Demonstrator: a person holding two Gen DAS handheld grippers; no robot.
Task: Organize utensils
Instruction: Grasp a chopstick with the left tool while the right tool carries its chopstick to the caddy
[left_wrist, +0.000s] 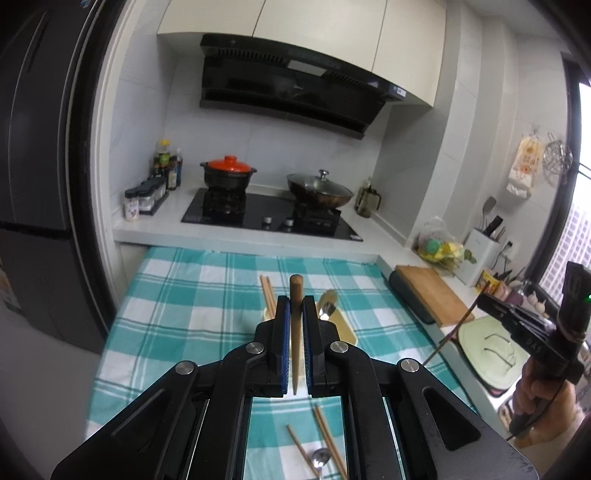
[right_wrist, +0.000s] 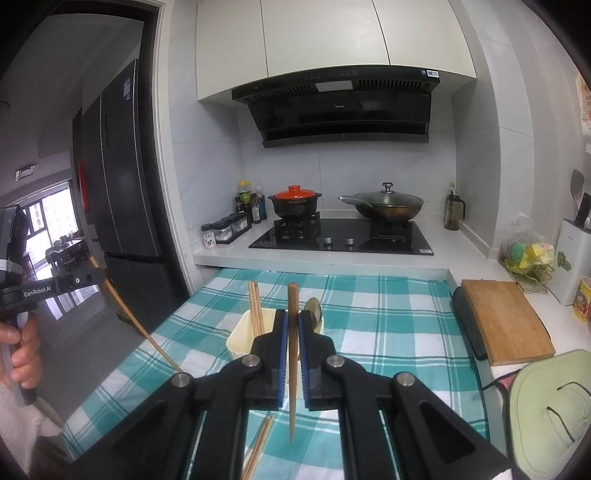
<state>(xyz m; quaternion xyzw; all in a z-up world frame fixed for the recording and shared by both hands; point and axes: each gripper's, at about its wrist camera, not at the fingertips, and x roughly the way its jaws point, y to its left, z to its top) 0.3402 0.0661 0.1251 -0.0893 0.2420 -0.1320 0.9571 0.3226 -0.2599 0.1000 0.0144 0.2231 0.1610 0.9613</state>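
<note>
My left gripper (left_wrist: 294, 301) is shut on a wooden chopstick (left_wrist: 295, 332), held upright above the checked table. My right gripper (right_wrist: 292, 314) is shut on another wooden chopstick (right_wrist: 293, 354). A cream utensil holder (right_wrist: 242, 338) stands on the cloth just beyond both grippers, with two chopsticks (right_wrist: 255, 306) and a metal spoon (right_wrist: 314, 308) standing in it. It also shows in the left wrist view (left_wrist: 347, 328), mostly hidden by the fingers. Loose chopsticks (left_wrist: 325, 439) and a spoon (left_wrist: 319, 461) lie on the cloth near me. The other gripper shows at the right edge (left_wrist: 517, 317) and at the left edge (right_wrist: 55, 288).
A teal checked cloth (right_wrist: 388, 325) covers the table. A wooden cutting board (right_wrist: 506, 321) lies on the counter to the right, with a green hat (right_wrist: 550, 406) nearer. Behind is a stove (right_wrist: 343, 236) with a red-lidded pot (right_wrist: 293, 203) and a wok (right_wrist: 384, 206). A fridge (right_wrist: 122, 184) stands left.
</note>
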